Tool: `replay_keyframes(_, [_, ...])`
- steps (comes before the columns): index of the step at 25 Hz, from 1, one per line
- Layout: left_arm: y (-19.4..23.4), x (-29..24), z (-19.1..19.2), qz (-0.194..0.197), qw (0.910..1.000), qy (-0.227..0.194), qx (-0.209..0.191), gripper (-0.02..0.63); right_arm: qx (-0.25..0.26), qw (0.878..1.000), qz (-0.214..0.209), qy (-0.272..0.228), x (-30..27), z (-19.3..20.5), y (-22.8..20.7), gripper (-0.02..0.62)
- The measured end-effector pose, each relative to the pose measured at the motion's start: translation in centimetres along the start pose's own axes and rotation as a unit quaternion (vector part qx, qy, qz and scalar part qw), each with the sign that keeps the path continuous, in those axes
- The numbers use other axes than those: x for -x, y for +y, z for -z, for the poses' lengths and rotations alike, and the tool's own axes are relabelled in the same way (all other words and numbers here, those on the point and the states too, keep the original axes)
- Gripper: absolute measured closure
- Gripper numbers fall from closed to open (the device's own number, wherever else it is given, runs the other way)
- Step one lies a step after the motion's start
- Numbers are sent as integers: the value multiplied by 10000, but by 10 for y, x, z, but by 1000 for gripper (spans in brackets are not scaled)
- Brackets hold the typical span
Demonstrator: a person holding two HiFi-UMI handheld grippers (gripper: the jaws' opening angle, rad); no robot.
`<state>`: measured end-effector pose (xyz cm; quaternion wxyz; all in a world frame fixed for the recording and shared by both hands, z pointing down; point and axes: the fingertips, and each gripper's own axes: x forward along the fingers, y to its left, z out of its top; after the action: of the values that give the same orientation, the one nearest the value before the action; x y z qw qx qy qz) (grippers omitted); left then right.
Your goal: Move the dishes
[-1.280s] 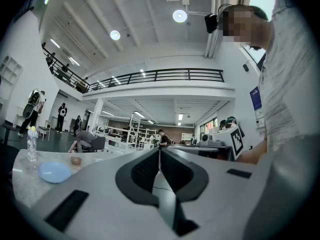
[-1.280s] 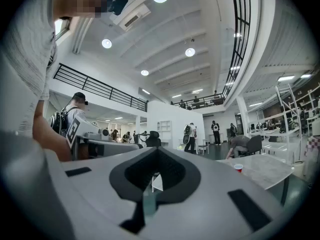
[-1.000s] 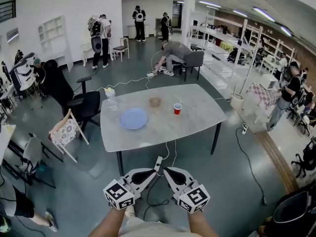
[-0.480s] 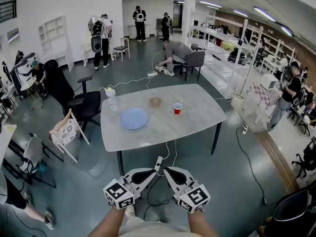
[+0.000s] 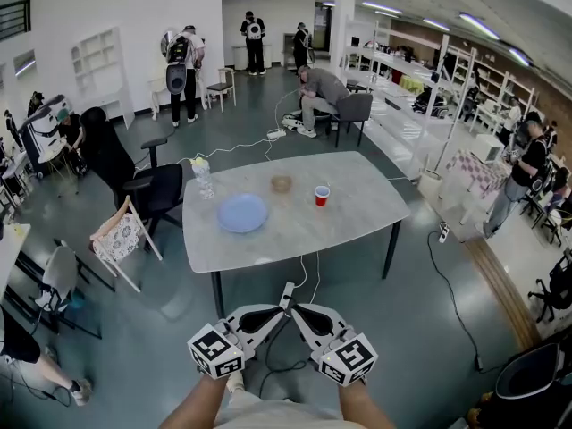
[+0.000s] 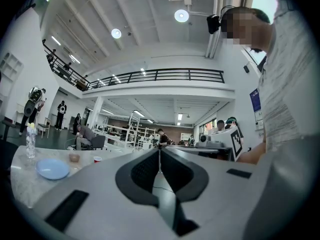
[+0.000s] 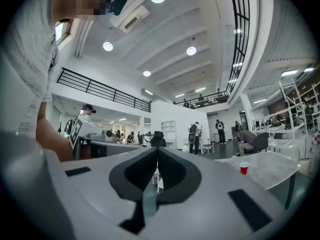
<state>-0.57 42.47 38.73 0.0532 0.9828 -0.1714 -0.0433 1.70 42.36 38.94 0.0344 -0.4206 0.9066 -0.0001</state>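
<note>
Ahead of you on the grey table (image 5: pixel 357 206): blue plate (image 5: pixel 242 213), small bowl (image 5: pixel 281 184), red cup (image 5: pixel 322 196), all well apart from your tools. Left gripper (image 5: pixel 281 310) and right gripper (image 5: pixel 298 310): jaws fully together, nothing between them.

The large hall had a dark grey floor (image 5: pixel 402 347) and white walls (image 5: pixel 125 7). A pale stone-topped table (image 5: pixel 357 213) stood mid-room, with a black office chair (image 5: pixel 150 193) at its left. Metal shelving (image 5: pixel 451 74) lined the far right under ceiling strip lights (image 5: pixel 483 25). A railed balcony (image 6: pixel 160 75) overlooked everything.
</note>
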Motion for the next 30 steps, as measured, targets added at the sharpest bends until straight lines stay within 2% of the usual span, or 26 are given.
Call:
replay_keyframes(8, [1,3,-4,-92,9999,-69,13,583,14,10000,24,-12,3,-1,-1,577])
replay_keyframes(30, [-4,-14,7,13,9999,37,93,581,-95,9998,152,-2,16,4,-19,577])
